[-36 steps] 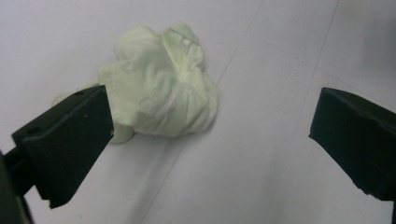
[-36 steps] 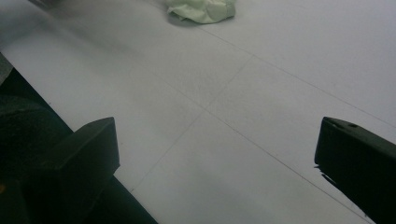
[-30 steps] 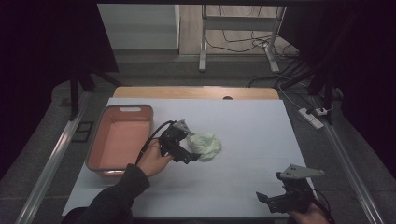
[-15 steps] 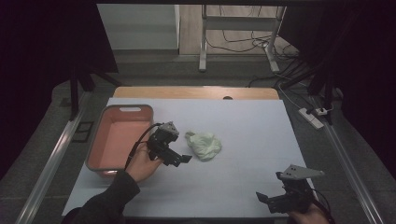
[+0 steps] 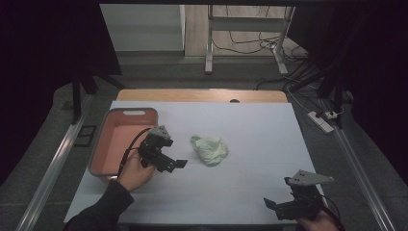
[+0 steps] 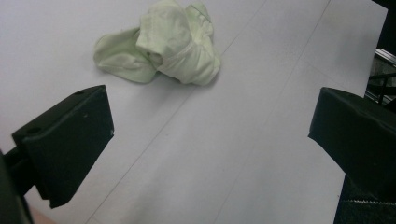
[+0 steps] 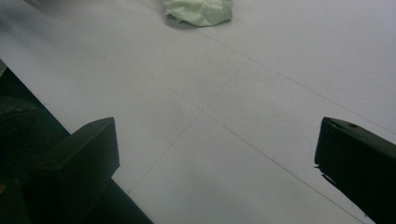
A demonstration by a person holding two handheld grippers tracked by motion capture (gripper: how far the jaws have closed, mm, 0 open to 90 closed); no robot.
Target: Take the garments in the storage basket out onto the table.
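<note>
Cloth work looked barely begun. Nearest me, my right gripper [image 5: 281,208] sat spread and empty; my left gripper [image 5: 169,162], jaws wide, hovered just beside the crumpled green cloth [image 5: 209,149] lying mid-table, outside the pink tub [image 5: 99,144].

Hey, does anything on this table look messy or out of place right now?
Only the pale green cloth: it lies crumpled in a heap mid-table, outside the pink bin. Nothing looks spilled or damaged.
</note>
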